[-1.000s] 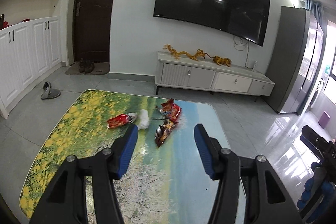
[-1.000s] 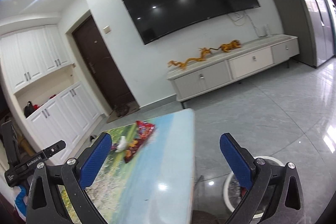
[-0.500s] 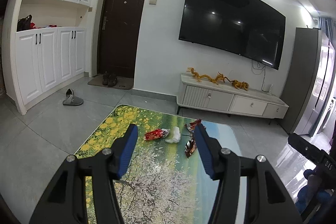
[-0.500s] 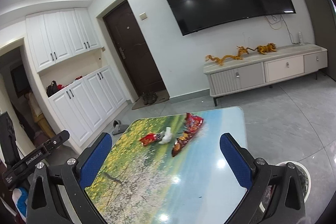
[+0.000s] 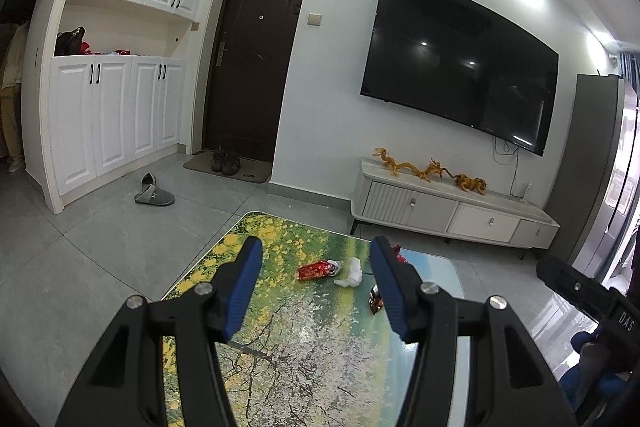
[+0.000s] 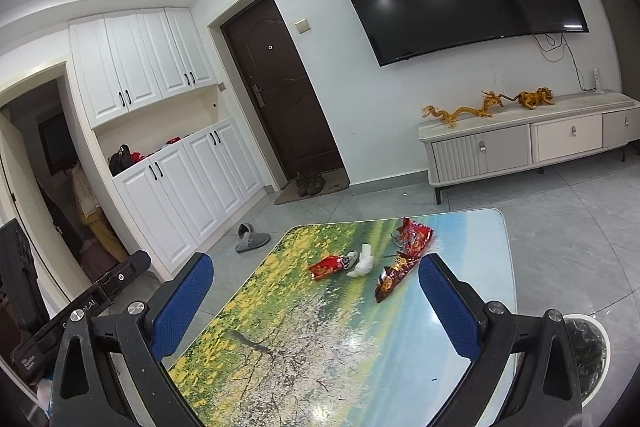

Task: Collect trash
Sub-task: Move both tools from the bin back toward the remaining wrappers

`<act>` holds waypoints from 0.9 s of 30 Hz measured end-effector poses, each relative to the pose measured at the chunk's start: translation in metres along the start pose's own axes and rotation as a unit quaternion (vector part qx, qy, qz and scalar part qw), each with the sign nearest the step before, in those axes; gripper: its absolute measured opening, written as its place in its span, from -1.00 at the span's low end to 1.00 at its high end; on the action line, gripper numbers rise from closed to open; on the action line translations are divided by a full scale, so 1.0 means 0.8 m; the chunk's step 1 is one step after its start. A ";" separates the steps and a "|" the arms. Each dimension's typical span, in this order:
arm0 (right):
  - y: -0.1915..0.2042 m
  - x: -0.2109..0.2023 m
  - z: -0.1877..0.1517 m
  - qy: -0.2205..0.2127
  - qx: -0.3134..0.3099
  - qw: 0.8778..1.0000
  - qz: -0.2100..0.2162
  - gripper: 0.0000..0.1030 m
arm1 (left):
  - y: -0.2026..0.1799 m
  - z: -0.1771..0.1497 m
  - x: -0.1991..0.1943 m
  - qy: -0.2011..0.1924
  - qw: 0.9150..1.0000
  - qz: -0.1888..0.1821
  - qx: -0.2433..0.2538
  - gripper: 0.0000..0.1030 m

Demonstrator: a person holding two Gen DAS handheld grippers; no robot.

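We see a table [image 6: 472,255] with a glossy, smooth printed top that throws back the ceiling lights. On it lie crinkled, shiny foil-like snack wrappers [image 6: 414,239] and a crumpled white tissue [image 6: 362,263] that looks soft and matt. The floor tiles [image 5: 72,259] are grey, smooth and faintly glossy. The gripper fingers' blue pads [image 6: 184,301] look ribbed and matt, set on black plastic.

Near half of table [image 6: 280,355] bare, open to approach; wrappers [image 6: 414,239] and tissue [image 6: 362,263] crowd twelve o'clock; bin [image 6: 596,343] stands at four o'clock beside table.
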State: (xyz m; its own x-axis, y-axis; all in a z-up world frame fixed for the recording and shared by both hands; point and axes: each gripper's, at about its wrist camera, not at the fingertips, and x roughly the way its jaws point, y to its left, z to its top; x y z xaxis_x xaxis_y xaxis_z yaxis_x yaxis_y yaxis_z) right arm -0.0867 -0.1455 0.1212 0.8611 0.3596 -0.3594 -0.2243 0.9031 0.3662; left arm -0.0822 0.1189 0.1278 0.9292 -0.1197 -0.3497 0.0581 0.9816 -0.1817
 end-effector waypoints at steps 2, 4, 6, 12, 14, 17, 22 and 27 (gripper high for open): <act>0.003 0.001 -0.001 0.001 -0.001 1.000 0.001 1.00 | -0.001 0.001 -0.001 -0.002 1.000 0.002 -0.003 0.05; 0.006 0.004 -0.002 0.003 0.000 1.000 0.002 1.00 | 0.001 0.000 -0.001 -0.002 1.000 0.002 -0.005 0.05; 0.006 0.005 -0.004 0.003 0.002 1.000 0.001 1.00 | 0.001 -0.001 -0.001 -0.002 1.000 0.003 -0.002 0.05; 0.007 0.011 -0.004 0.008 0.010 1.000 0.000 1.00 | 0.005 0.000 0.000 -0.001 1.000 0.010 -0.004 0.05; 0.011 0.014 -0.002 0.009 0.008 1.000 -0.003 1.00 | 0.005 0.004 0.000 -0.004 1.000 0.015 -0.007 0.05; 0.021 0.020 0.002 0.008 0.002 1.000 -0.002 1.00 | 0.011 0.012 0.001 -0.008 1.000 0.023 -0.019 0.05; 0.025 0.031 -0.002 0.016 0.000 1.000 0.002 1.00 | 0.026 0.019 0.011 0.001 0.999 0.029 -0.029 0.19; 0.012 0.056 -0.016 0.042 0.015 0.999 -0.006 1.00 | 0.036 0.011 0.036 0.023 0.999 0.036 -0.024 0.25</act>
State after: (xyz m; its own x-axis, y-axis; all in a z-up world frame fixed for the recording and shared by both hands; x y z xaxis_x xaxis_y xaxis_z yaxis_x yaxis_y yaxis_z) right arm -0.0560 -0.1174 0.0973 0.8222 0.3685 -0.4338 -0.1993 0.9003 0.3870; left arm -0.0508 0.1448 0.1205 0.9128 -0.0561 -0.4045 -0.0270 0.9800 -0.1970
